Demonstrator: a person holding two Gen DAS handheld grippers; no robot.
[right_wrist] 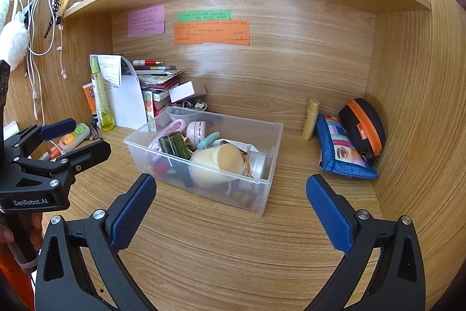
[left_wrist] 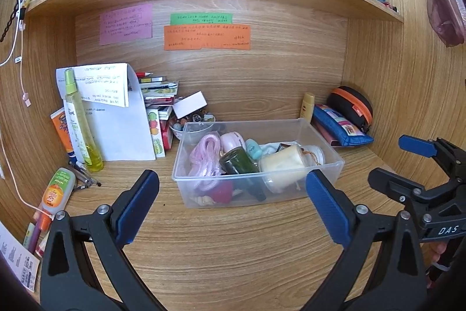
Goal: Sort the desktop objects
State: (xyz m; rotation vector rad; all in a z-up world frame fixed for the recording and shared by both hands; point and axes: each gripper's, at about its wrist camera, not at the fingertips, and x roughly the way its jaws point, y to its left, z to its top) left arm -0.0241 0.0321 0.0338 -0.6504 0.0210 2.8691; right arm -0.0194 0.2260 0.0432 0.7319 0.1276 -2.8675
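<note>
Both tongs, left tongs point(left_wrist: 231, 196) and right tongs point(right_wrist: 230, 198), hang spread and empty above the surface point(left_wrist: 233, 252); sorting seems paused, next likely reaching the pouch point(right_wrist: 343, 150) at two o'clock.

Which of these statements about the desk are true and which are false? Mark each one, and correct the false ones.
1. Both grippers are open and hold nothing. True: the left gripper and the right gripper are empty.
2. The clear plastic box is empty. False: it holds a candle jar, a pink cord and more.
3. An orange note is stuck on the back wall below a green note. True.
4. The blue pouch lies inside the box. False: it lies on the desk to the right of it.
</note>
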